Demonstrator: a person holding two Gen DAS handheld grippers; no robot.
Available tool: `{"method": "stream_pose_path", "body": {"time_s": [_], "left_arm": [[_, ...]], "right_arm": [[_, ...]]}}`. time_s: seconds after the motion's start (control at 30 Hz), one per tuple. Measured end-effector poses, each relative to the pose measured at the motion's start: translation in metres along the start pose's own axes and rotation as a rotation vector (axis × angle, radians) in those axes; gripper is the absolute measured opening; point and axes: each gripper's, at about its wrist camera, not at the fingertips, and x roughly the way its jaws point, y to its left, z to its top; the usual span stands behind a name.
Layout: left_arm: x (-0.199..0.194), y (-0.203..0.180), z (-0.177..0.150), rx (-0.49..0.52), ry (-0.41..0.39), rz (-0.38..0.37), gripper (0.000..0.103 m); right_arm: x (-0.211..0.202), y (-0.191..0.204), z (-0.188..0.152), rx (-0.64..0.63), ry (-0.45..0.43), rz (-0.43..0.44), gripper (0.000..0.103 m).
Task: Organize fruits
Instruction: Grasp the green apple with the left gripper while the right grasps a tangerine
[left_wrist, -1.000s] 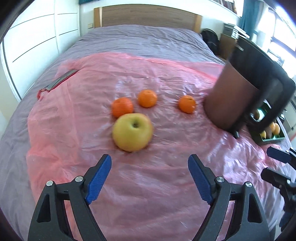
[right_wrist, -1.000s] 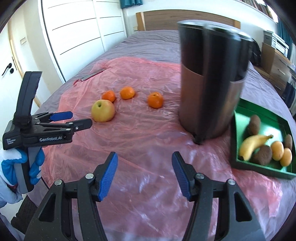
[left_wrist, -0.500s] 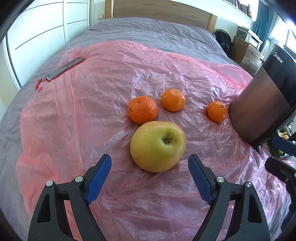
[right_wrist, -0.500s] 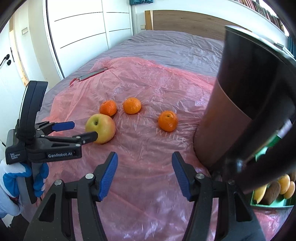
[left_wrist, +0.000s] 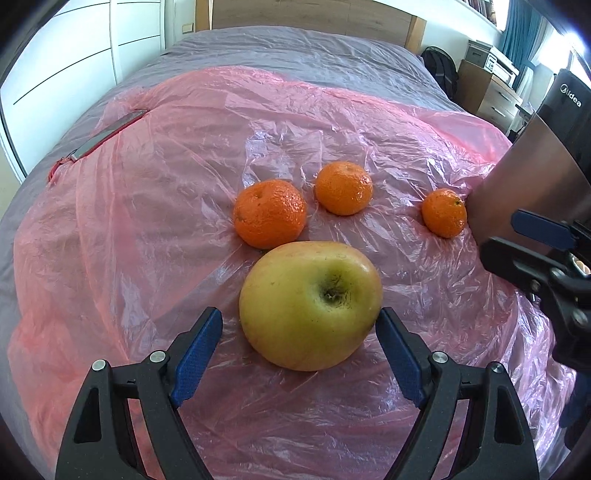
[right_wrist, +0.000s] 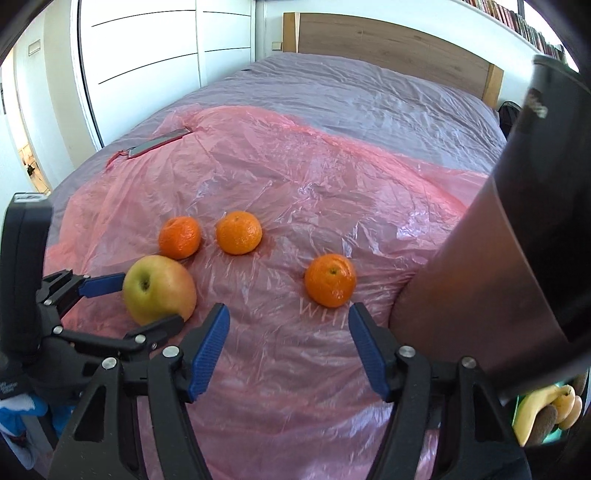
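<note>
Left wrist: left gripper fingers spread around apple, ungrasped. Right gripper spread, empty. Three mandarins loose on sheet. Tray part-filled.

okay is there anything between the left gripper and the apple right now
Nothing visible does. The left gripper is open, with its blue fingers on either side of the apple on the pink plastic sheet. The nearest tangerine lies beyond the apple, not in the path.
</note>
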Motion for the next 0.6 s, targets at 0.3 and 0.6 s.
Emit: {"method": "stream_pose_path", "body": {"time_s": [0.3,0.6], "left_arm": [[0.0,0.005,0.001,-0.022,-0.022,-0.044,0.08],[0.001,0.007,0.001,-0.012,-0.032,-0.09,0.072]], "right_arm": [[0.041,-0.013,0.015,0.057,0.024,-0.077,0.102],[0.072,-0.021,0.017,0.116,0.059,-0.095,0.091]]}}
